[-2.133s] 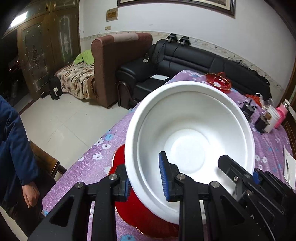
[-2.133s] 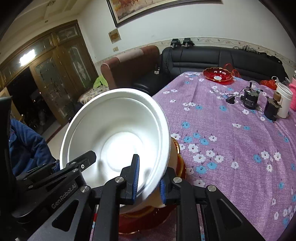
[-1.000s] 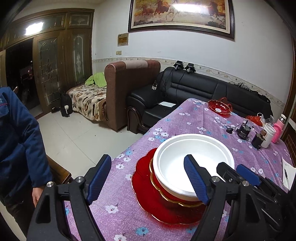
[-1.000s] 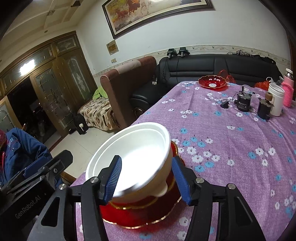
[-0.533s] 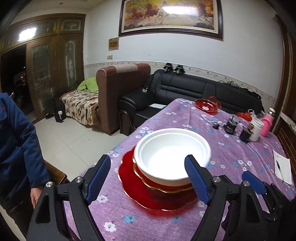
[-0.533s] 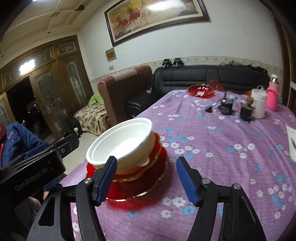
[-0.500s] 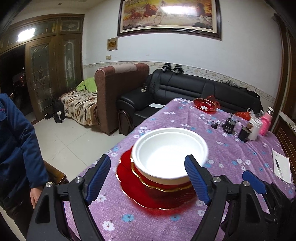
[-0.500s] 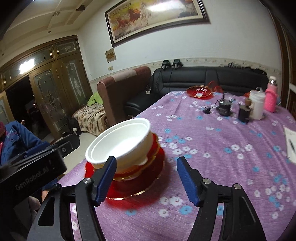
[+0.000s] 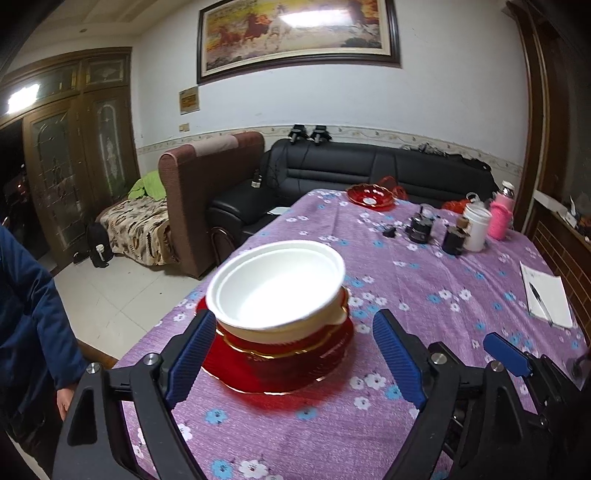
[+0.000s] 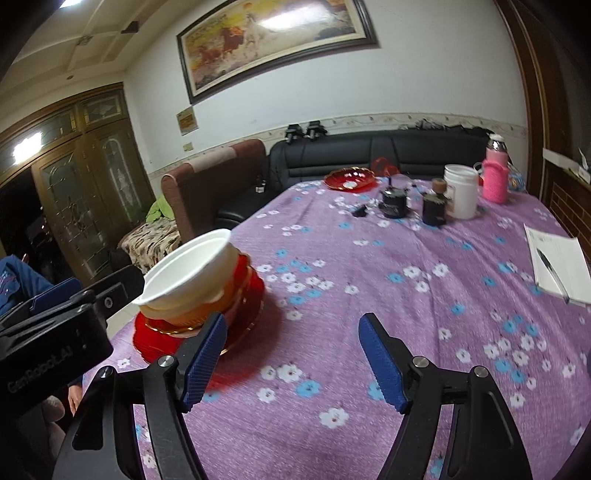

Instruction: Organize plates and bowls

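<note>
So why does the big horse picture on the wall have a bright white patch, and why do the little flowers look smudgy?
In both wrist views, a lamp's reflection glares off the horse painting, washing out part of it. In the right wrist view, the tablecloth flowers and the white bowl smear with motion blur; the left wrist view is sharper. The fisheye lenses also bend the walls and door frames.

**Stack at the table's near corner**

The bowl [image 9: 275, 286] sits on top of a stack on the plate [image 9: 277, 369], at the near left part of the table [image 9: 424, 295]. At one o'clock, far back, stands a dish [image 9: 370, 192]; cups [image 9: 474, 227] cluster at two o'clock; a notepad [image 9: 546, 295] lies at three.
</note>
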A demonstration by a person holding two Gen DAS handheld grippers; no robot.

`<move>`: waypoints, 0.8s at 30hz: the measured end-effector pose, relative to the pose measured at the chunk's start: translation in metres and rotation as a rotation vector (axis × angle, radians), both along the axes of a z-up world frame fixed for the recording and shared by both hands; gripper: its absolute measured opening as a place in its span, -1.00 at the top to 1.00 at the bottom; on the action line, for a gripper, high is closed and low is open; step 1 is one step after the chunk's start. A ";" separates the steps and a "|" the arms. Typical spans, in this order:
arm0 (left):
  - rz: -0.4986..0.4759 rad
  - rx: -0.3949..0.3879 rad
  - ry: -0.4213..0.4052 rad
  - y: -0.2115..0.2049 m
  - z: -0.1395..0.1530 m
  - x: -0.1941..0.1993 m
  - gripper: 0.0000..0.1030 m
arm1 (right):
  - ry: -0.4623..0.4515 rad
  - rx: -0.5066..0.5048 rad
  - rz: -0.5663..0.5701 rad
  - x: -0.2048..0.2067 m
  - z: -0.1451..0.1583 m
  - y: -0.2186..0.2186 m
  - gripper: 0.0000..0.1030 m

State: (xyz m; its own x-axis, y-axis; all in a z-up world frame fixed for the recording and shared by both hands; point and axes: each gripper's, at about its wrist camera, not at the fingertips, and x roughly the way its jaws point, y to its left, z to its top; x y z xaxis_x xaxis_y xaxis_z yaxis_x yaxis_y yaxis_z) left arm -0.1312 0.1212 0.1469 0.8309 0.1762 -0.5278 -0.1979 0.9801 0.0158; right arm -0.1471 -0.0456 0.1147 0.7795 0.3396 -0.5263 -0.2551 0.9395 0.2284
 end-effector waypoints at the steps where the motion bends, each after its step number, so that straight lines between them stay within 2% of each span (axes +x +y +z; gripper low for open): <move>1: -0.008 -0.001 0.006 -0.002 -0.001 0.000 -0.68 | 0.004 0.003 -0.004 0.000 -0.001 -0.001 -0.52; 10: -0.022 -0.011 0.029 -0.006 -0.007 0.002 -0.68 | 0.000 -0.009 -0.005 -0.004 -0.004 0.000 -0.52; 20: -0.016 -0.032 0.046 0.004 -0.014 0.007 -0.68 | 0.018 -0.043 0.004 -0.011 -0.011 0.021 -0.55; 24: -0.010 -0.044 0.057 0.010 -0.018 0.009 -0.68 | 0.035 -0.086 -0.010 -0.014 -0.021 0.034 -0.55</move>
State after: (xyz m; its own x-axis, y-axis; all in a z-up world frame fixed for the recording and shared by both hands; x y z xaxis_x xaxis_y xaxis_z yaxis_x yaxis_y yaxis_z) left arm -0.1223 0.1316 0.1287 0.8011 0.1438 -0.5810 -0.1883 0.9820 -0.0165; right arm -0.1615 -0.0118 0.0941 0.7632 0.2843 -0.5803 -0.2390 0.9585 0.1552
